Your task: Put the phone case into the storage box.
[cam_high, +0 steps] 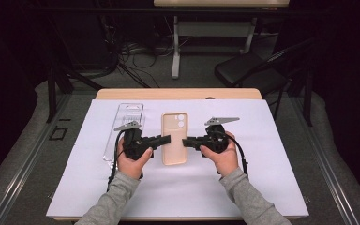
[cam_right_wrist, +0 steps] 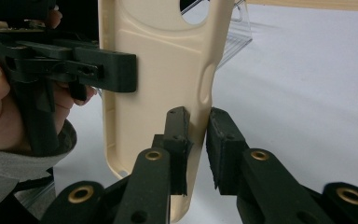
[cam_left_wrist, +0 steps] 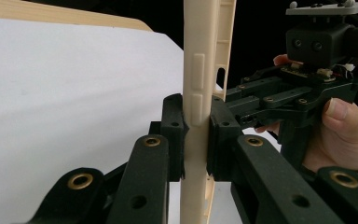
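Cream, smooth rounded plastic phone case (cam_high: 175, 138) is pinched edgewise by left gripper (cam_high: 165, 138); right gripper (cam_high: 188, 141) straddles its opposite edge, slightly spread.

A wooden table (cam_high: 178, 93) holds a big white sheet (cam_high: 243, 187) that covers most of its top. A clear plastic tray (cam_high: 124, 131) lies on the sheet, just past the left gripper (cam_high: 166, 138), on its outer side
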Tool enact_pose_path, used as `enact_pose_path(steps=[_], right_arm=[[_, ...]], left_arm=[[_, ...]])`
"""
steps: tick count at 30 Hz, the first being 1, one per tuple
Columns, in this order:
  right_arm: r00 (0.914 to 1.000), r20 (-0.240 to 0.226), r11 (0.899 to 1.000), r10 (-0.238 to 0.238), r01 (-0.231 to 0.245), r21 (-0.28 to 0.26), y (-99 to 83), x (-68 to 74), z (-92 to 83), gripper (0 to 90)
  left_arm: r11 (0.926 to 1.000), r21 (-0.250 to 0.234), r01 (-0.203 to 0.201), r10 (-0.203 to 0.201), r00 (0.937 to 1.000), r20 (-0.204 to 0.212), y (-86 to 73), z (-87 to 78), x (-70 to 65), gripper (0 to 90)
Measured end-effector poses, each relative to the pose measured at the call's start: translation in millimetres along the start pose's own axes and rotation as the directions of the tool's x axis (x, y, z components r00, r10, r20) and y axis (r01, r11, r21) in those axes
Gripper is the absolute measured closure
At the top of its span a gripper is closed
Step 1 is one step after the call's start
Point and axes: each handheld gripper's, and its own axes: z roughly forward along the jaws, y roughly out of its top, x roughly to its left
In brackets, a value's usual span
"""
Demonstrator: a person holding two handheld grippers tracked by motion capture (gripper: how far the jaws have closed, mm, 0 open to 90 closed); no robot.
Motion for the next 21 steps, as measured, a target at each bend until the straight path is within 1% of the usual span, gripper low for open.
enact_pose_path(steps=[5,8,21], right_arm=[[0.9999,-0.005,1.000,0.011,-0.011,-0.005,-0.5,-1.1,-0.1,79.9],[0.9994,-0.017,1.000,0.030,-0.031,-0.006,-1.3,-3.4,0.1,80.5],[0.9984,-0.028,0.999,0.048,-0.049,-0.013,-2.4,-5.7,0.0,81.9]], left_arm=[[1.0000,-0.002,-0.003,0.003,1.0000,0.000,-0.2,0.0,-0.4,80.2],[1.0000,0.000,-0.002,0.002,1.0000,0.002,-0.3,0.3,-0.4,80.1],[1.0000,0.007,0.004,-0.004,1.0000,0.002,-0.5,0.9,0.6,79.9]])
